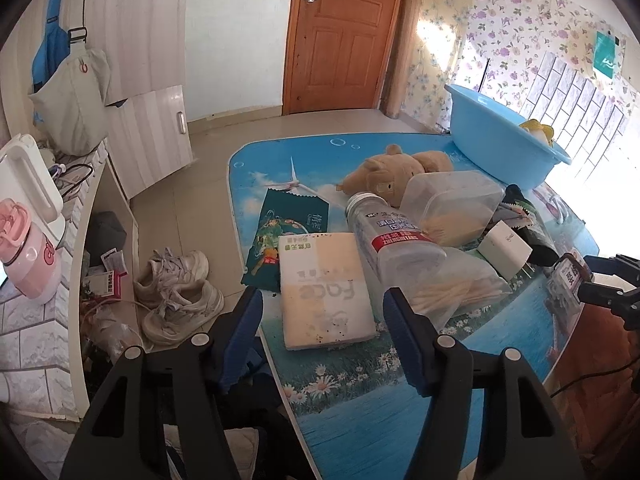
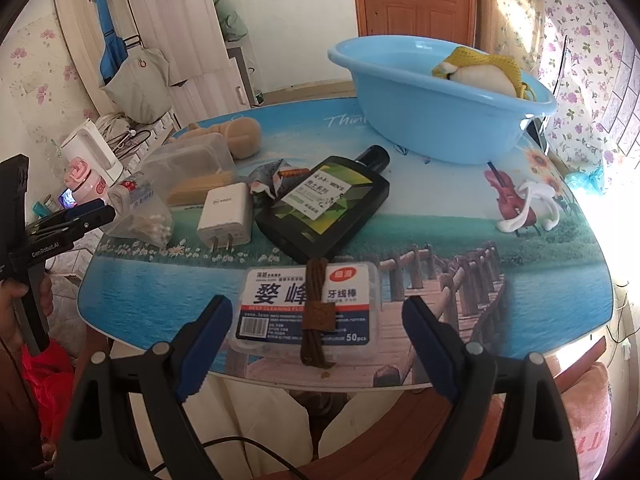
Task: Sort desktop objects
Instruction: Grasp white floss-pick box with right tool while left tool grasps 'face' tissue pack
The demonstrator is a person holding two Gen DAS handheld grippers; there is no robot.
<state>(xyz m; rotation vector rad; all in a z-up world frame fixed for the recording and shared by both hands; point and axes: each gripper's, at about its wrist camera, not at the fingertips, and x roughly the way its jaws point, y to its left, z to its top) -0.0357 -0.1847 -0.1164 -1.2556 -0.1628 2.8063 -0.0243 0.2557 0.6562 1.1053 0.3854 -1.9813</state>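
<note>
Left wrist view: you look from the worktop's point(image 1: 360, 412) left edge, angled down and across it toward the door point(image 1: 340, 36), close above a tissue pack point(image 1: 324, 288). Right wrist view: you look from the near edge, angled down toward the blue basin point(image 2: 432, 92), close over a floss box point(image 2: 308, 308). Shared ground: the basin, the white charger point(image 2: 224, 216), the cotton swabs point(image 2: 148, 226), the floss box. Each view catches the other tongs at its margin.
</note>
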